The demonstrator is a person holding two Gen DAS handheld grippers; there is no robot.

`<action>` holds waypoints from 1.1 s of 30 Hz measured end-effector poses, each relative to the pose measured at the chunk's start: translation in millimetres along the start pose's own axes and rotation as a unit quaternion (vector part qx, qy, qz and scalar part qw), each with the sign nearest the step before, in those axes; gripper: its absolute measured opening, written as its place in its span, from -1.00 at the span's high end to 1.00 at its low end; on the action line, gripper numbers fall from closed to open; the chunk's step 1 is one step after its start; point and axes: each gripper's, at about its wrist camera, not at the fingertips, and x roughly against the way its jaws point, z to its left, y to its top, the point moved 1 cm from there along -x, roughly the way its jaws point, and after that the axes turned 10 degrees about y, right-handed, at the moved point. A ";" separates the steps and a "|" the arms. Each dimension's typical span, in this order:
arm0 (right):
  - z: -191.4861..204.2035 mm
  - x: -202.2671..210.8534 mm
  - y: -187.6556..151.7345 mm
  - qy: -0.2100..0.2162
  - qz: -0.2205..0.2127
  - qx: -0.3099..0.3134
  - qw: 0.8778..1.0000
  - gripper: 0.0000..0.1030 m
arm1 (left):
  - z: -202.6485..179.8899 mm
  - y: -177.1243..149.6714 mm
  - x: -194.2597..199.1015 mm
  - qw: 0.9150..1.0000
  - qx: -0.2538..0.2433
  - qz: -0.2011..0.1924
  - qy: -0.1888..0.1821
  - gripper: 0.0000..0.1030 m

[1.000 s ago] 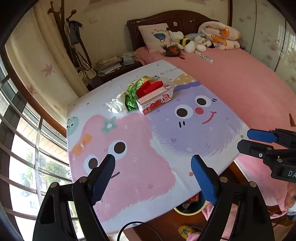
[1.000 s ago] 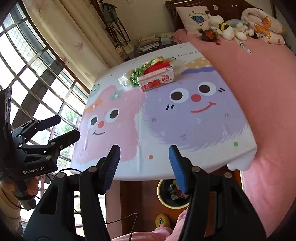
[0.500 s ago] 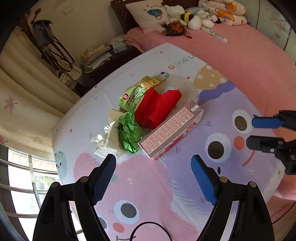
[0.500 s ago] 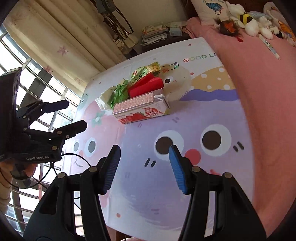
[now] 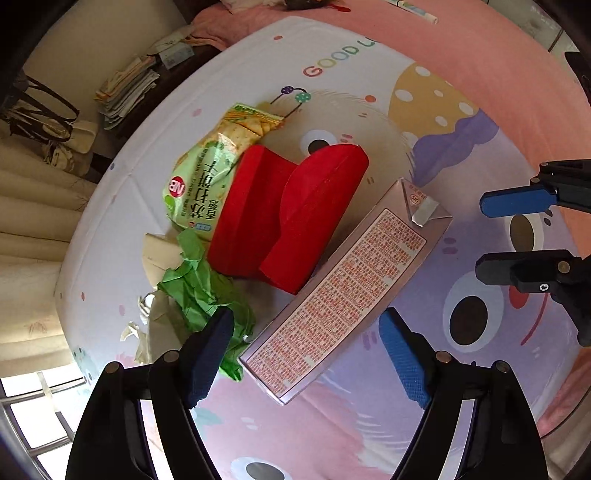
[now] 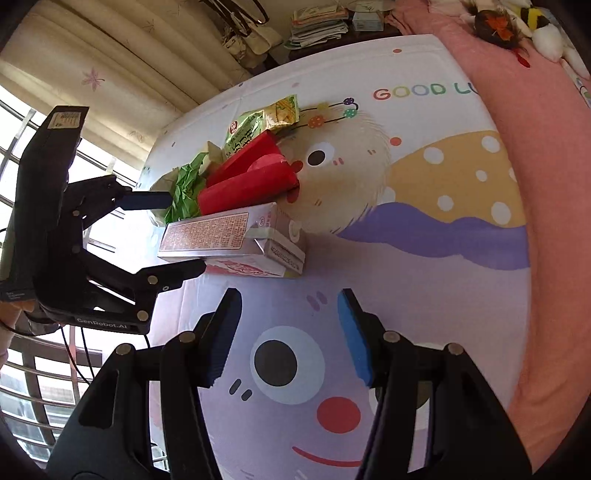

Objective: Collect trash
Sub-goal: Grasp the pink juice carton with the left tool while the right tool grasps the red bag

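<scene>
A heap of trash lies on the cartoon-print tablecloth (image 5: 461, 122): a long pink drink carton (image 5: 343, 284) on its side, folded red card (image 5: 288, 218), a green cracker wrapper (image 5: 207, 177), crumpled green paper (image 5: 203, 291) and white scraps (image 5: 159, 254). My left gripper (image 5: 304, 354) points straight down over the carton's near end. Its jaws are closing with the carton between them, and the pads do not press on it. The right wrist view shows the carton (image 6: 229, 236) lying between the left gripper's fingers (image 6: 147, 199). My right gripper (image 6: 290, 328) hangs open and empty just right of the carton.
A pink bed (image 6: 546, 122) runs along the table's right side, with stuffed toys (image 6: 498, 22) at its head. A stack of papers (image 5: 125, 88) sits on a dark stand beyond the table. Curtains (image 6: 110, 66) and barred windows (image 6: 44, 387) are on the left.
Both grippers came down and forward to the trash heap. The left one now straddles the carton's end, its jaws slightly narrower. The right one stopped beside the carton.
</scene>
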 end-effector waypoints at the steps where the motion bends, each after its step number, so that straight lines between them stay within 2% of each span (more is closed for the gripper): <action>1: 0.3 -1.6 1.3 0.002 0.002 0.003 1.000 -0.01 | -1.4 3.4 -3.9 1.000 -0.001 0.005 -0.006 -0.49; 4: -3.0 -2.2 6.8 0.008 0.002 0.004 1.000 -0.01 | -5.3 10.7 -13.1 1.000 0.001 0.022 -0.018 -0.19; 9: -9.6 3.0 16.1 0.021 -0.007 -0.014 1.000 -0.01 | -14.0 9.5 -12.3 0.999 0.013 0.029 -0.008 -0.06; 11: -10.9 4.9 19.9 0.028 -0.011 -0.021 0.999 -0.01 | -19.4 1.0 -7.4 0.999 0.024 0.027 -0.011 0.12; 15: -10.0 3.1 28.2 0.042 -0.015 -0.033 0.998 -0.01 | -18.6 -16.2 4.6 0.998 0.064 0.020 -0.016 0.15; 19: -4.6 -5.3 37.4 0.059 -0.012 -0.046 0.997 -0.01 | -8.0 -39.0 14.5 0.991 0.132 0.014 -0.023 0.19; 22: -0.5 -17.2 44.4 0.078 -0.007 -0.064 0.995 -0.01 | -0.4 -56.4 21.8 0.982 0.190 0.014 -0.017 0.19; 24: 0.6 -28.2 48.6 0.092 -0.004 -0.083 0.992 -0.01 | 9.6 -70.4 29.6 0.972 0.233 0.010 -0.009 0.19; 29: 1.9 -62.9 60.7 0.114 -0.003 -0.133 0.985 -0.01 | 32.2 -104.4 43.0 0.939 0.343 -0.006 -0.012 0.19; 31: 2.4 -74.0 65.7 0.122 -0.007 -0.152 0.981 -0.01 | 36.9 -114.1 48.2 0.930 0.368 -0.013 -0.016 0.19; 33: 3.3 -83.7 70.0 0.121 -0.012 -0.166 0.979 -0.01 | 36.3 -121.3 52.2 0.924 0.380 -0.018 -0.023 0.19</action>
